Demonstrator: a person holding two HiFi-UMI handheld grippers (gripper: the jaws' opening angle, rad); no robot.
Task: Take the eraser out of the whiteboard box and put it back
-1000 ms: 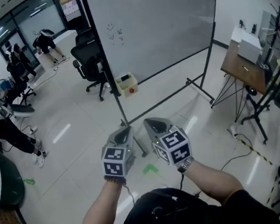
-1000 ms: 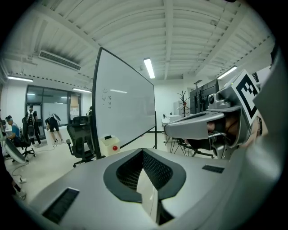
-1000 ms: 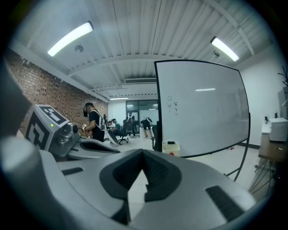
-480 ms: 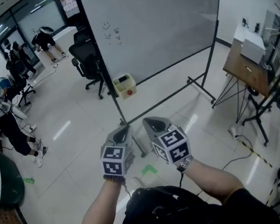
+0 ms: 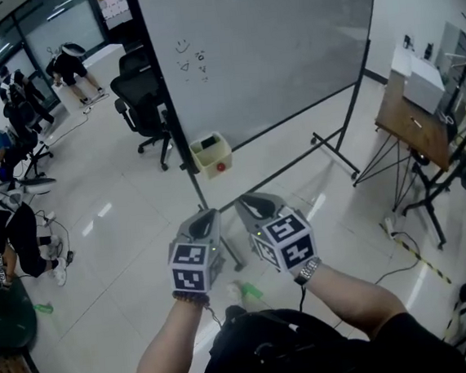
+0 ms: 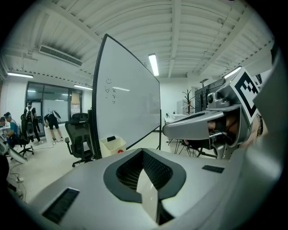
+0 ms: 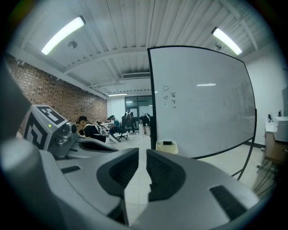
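A cream whiteboard box [image 5: 212, 156] hangs on the dark frame of the whiteboard [image 5: 269, 47], with a dark eraser [image 5: 206, 143] lying in its top. Both grippers are held side by side in the air, well short of the box and pointing toward it. My left gripper [image 5: 210, 215] is shut and holds nothing. My right gripper [image 5: 243, 199] has just been opening; a narrow gap shows between its jaws with nothing in it. The box [image 7: 166, 147] and eraser [image 7: 167, 143] lie straight ahead in the right gripper view, and the box [image 6: 112, 146] sits left of centre in the left gripper view.
A black office chair [image 5: 144, 100] stands left of the whiteboard. The board's stand legs [image 5: 336, 151] spread over the tiled floor. A wooden table [image 5: 411, 119] with equipment is at the right. People are at the far left. A green mark [image 5: 247, 289] lies on the floor near my feet.
Both grippers and the head view have advanced toward the whiteboard. The box now sits lower and nearer in the view, and the green floor mark has slid back toward my body.
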